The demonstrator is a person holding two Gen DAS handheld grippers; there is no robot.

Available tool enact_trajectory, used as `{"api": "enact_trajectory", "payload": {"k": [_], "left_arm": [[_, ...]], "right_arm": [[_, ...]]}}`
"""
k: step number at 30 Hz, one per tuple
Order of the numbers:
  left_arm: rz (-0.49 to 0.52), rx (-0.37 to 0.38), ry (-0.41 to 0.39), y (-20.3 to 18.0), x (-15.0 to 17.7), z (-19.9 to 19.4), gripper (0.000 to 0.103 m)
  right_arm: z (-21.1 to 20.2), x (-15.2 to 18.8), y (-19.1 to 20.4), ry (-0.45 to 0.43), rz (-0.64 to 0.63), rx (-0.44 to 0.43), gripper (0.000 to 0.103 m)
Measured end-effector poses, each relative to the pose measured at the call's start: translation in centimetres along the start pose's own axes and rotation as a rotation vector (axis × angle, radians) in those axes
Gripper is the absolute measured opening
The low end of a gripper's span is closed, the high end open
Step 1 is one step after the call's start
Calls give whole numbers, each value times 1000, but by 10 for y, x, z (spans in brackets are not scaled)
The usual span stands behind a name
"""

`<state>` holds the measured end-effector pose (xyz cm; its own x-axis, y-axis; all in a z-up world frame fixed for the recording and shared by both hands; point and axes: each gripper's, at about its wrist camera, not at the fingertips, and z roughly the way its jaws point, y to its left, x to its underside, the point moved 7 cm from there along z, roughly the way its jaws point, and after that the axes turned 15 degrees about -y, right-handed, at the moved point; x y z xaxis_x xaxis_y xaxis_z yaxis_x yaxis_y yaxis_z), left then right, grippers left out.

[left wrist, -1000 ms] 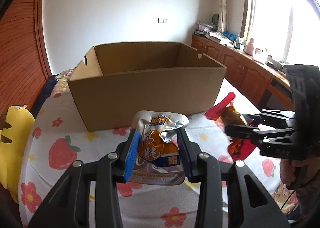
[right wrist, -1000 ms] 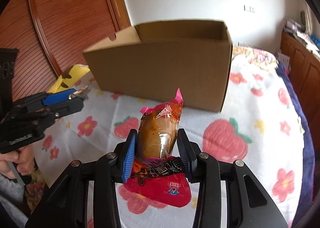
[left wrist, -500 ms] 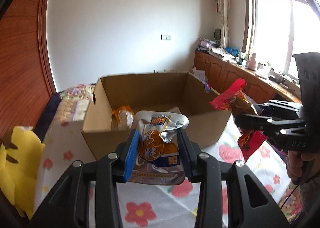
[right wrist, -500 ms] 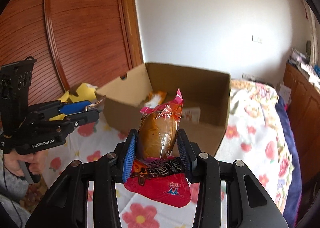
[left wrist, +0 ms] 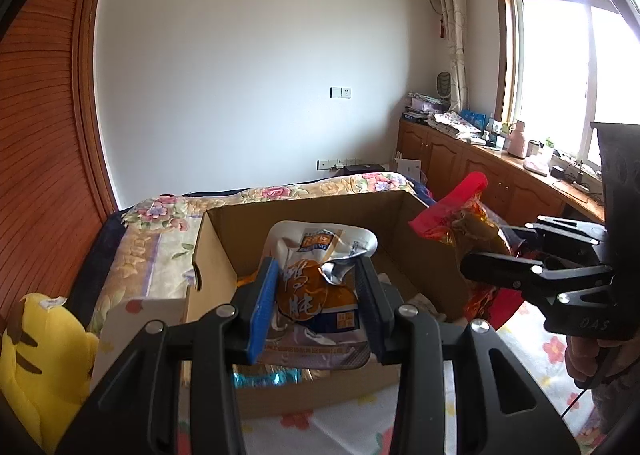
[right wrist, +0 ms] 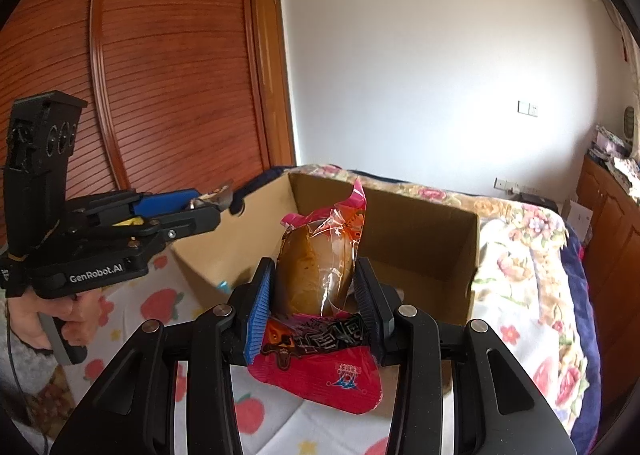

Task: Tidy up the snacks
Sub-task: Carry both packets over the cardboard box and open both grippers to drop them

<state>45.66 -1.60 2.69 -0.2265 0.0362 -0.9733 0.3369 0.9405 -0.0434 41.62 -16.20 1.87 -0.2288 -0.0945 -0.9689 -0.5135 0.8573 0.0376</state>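
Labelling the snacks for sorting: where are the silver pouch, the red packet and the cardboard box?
silver pouch (left wrist: 320, 279), left wrist view, orange label.
red packet (right wrist: 320, 379), right wrist view, lower red part.
cardboard box (right wrist: 420, 227), right wrist view, inner far wall.

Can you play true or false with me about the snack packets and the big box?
1. The left gripper holds a silver and orange packet. True.
2. The right gripper is empty. False: it is shut on a red packet.
3. The cardboard box is closed. False: its top is open.
4. A yellow plush toy sits beside the box. True.
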Motion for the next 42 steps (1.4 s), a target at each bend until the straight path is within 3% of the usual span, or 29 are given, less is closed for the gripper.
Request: {"api": "enact_trajectory", "payload": {"k": [7, 21, 31, 42], "left_arm": [[-10, -5, 27, 5, 12, 29, 38], [-14, -37, 91, 8, 38, 53, 43], [-13, -68, 106, 9, 45, 42, 48], [1, -80, 85, -8, 32, -2, 49]], "right_arm": [[26, 0, -17, -8, 21, 23, 40], [50, 26, -47, 59, 34, 102, 41], [49, 38, -50, 97, 41, 126, 42], [8, 14, -31, 63, 23, 139, 42]]}}
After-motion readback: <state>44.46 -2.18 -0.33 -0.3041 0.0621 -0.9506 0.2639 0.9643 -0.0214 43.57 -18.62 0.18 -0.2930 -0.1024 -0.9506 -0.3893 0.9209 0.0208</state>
